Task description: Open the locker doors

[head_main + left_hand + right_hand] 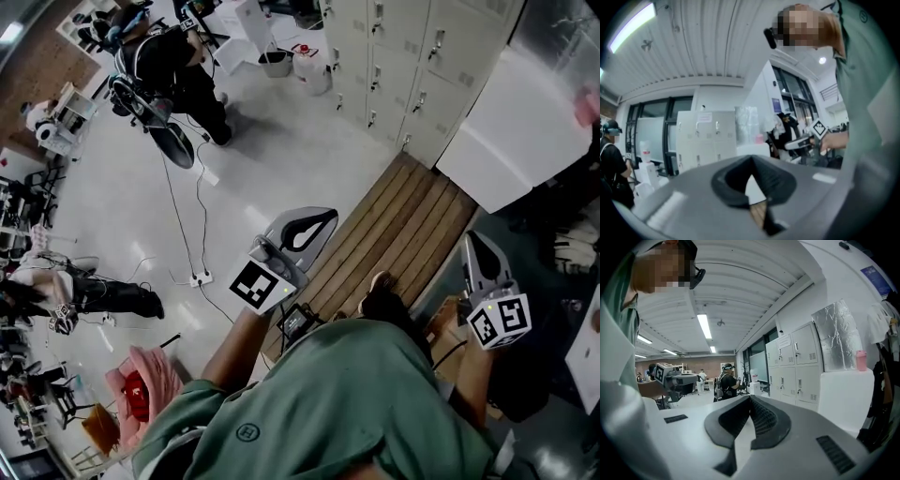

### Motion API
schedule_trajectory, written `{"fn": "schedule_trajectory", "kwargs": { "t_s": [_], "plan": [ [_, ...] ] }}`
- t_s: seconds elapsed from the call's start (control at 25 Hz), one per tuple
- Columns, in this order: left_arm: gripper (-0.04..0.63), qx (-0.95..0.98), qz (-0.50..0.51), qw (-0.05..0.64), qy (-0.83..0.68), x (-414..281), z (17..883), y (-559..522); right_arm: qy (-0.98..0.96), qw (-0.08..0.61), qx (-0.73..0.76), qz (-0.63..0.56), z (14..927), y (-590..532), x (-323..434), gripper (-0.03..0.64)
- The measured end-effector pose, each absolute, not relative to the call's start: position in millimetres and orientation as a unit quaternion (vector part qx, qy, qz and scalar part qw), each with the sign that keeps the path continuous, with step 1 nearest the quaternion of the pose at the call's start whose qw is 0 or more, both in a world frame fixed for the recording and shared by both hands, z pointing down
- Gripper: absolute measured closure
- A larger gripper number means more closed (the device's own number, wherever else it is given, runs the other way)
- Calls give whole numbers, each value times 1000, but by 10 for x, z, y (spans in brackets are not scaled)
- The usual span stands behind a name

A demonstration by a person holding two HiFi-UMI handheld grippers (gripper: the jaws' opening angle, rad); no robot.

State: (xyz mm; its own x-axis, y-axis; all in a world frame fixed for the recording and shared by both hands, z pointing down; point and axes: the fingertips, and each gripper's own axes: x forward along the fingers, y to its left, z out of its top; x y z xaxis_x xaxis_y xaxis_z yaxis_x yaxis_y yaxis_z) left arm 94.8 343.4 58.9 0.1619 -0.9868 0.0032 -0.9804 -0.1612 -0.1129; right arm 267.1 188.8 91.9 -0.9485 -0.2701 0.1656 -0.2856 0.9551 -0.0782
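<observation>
Facing lockers [394,56]: every door is showing shut. The bank is standing well apart from both tools, beyond the wooden boards [394,225].
Left gripper [314,225]: its jaws are meeting and pinching nothing, and it is pointing roughly level.
Right gripper [478,253]: its jaws are pressing together and carrying nothing.
Latches [375,80]: one is sitting on each door, too small for telling their type.
Risk, closed jaws: the tips are likely arriving at a latch with no gap for taking it, so they are only knocking against it.
Risk, white cabinet [516,131]: it is standing just beside the lockers, so an end door swinging out, or the right gripper, is likely striking it.
Risk, footing: the boards' edge and a cable [199,202] are lying underfoot and inviting a stumble.
</observation>
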Motion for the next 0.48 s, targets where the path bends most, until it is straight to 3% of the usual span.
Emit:
{"fn": "schedule_trajectory", "kwargs": {
  "t_s": [0.48],
  "plan": [
    [595, -725, -51, 62, 684, 434, 393, 2154, -994, 51, 83, 41, 852, 522, 1942, 612]
  ]
}}
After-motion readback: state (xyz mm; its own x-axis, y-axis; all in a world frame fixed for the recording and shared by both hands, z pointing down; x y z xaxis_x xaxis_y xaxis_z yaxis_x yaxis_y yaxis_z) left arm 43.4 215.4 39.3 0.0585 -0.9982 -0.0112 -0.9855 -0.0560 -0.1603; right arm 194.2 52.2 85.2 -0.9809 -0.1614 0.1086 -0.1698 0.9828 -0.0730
